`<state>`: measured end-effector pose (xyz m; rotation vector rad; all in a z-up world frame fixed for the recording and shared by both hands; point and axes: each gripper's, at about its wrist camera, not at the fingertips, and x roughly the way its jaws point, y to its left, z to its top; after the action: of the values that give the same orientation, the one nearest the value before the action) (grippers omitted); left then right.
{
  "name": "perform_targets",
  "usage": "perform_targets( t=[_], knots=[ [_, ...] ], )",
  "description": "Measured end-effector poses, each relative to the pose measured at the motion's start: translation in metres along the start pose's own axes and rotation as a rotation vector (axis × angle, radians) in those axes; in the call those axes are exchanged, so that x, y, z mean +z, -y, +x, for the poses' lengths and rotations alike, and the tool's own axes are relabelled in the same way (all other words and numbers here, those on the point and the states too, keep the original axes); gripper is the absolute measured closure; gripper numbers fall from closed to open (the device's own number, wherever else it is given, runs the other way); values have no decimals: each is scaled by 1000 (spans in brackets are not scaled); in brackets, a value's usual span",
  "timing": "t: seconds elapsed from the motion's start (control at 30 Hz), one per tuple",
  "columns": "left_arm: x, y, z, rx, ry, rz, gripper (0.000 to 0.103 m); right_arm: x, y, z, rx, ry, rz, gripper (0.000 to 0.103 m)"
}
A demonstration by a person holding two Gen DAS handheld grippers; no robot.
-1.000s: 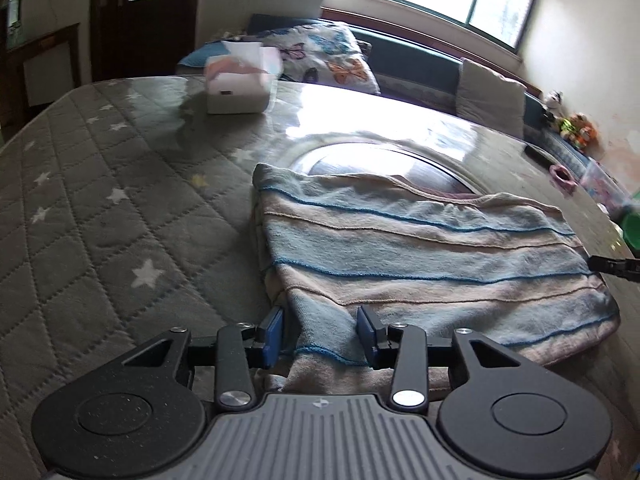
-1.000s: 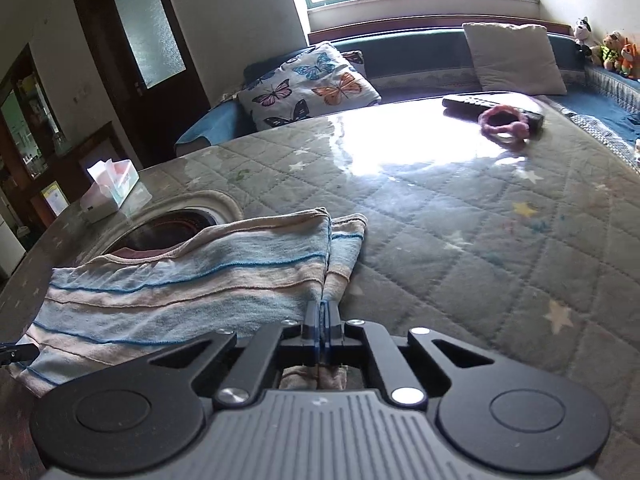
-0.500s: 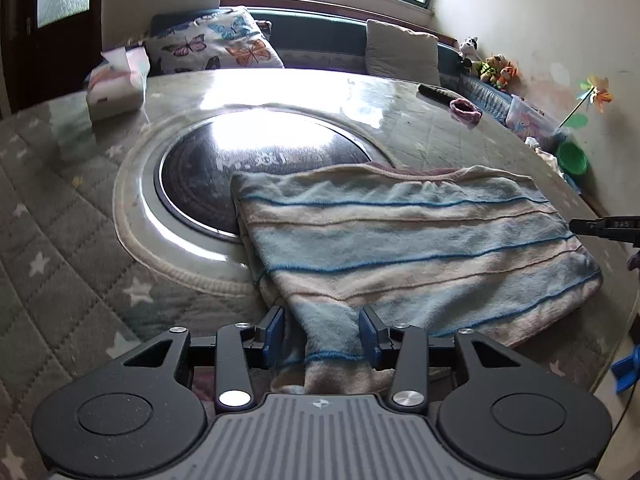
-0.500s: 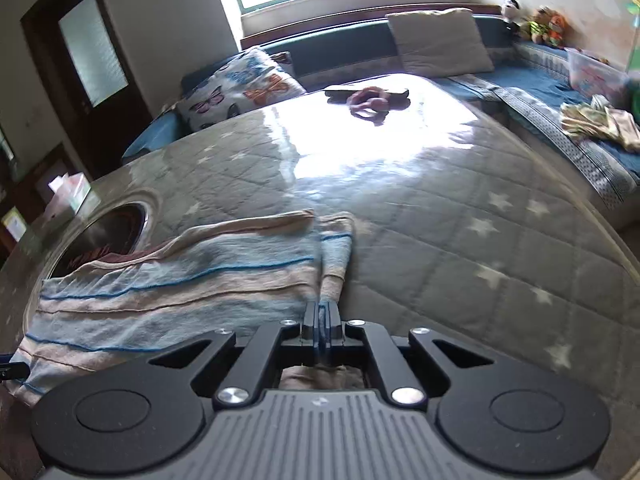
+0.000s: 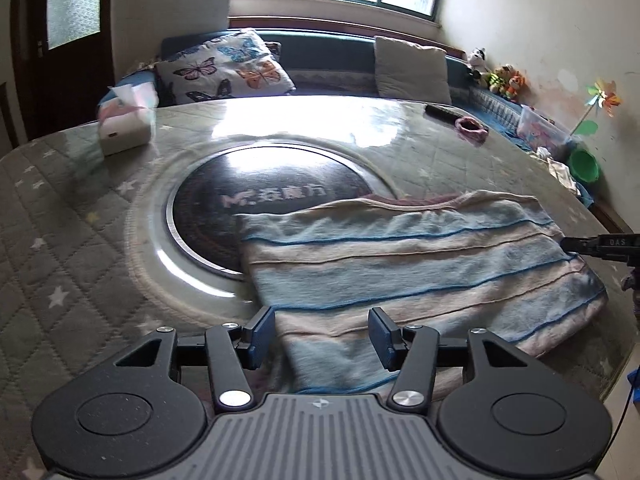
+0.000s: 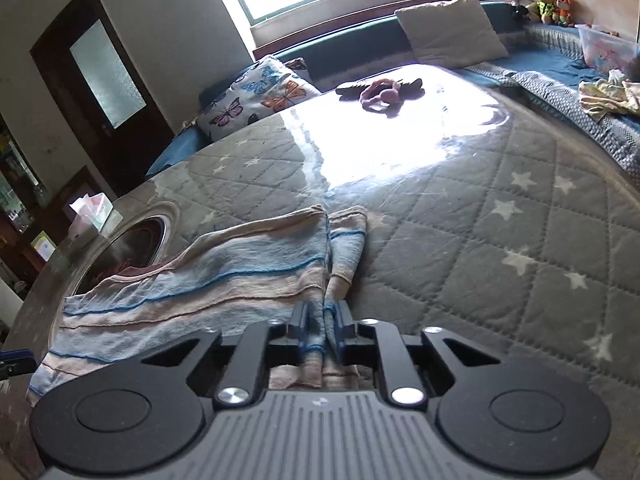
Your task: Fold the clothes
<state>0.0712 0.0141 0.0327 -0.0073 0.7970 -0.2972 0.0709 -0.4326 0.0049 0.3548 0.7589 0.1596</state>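
Note:
A folded striped garment [image 5: 420,264], light blue and beige, lies on the quilted round table [image 5: 72,240], partly over the dark glass centre disc [image 5: 264,196]. My left gripper [image 5: 322,334] is open, its fingers on either side of the garment's near edge. In the right wrist view the garment [image 6: 208,284] lies to the left, and my right gripper [image 6: 320,330] has its jaws a little apart with the garment's corner between them. The right gripper's tip also shows in the left wrist view [image 5: 592,245] at the garment's right edge.
A tissue box [image 5: 126,130] stands at the table's far left. A remote [image 5: 442,111] and a pink ring [image 5: 472,127] lie at the far right. A butterfly cushion [image 5: 224,68] and a grey pillow [image 5: 412,70] sit on the bench behind. The table edge is close on the right.
My right gripper's jaws have parted slightly on the garment's corner. My left gripper's jaws have opened wider, and its view has swung right.

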Motion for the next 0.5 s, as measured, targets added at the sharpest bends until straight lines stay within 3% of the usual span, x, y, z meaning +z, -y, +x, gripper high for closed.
perform_targets(
  t=[0.23, 0.5],
  knots=[
    [2, 16, 18, -39, -1, 33, 48, 14, -18, -19, 3, 28, -8, 98],
    [-4, -6, 8, -55, 37, -11, 48, 46, -104, -34, 97, 52, -162, 98]
  ],
)
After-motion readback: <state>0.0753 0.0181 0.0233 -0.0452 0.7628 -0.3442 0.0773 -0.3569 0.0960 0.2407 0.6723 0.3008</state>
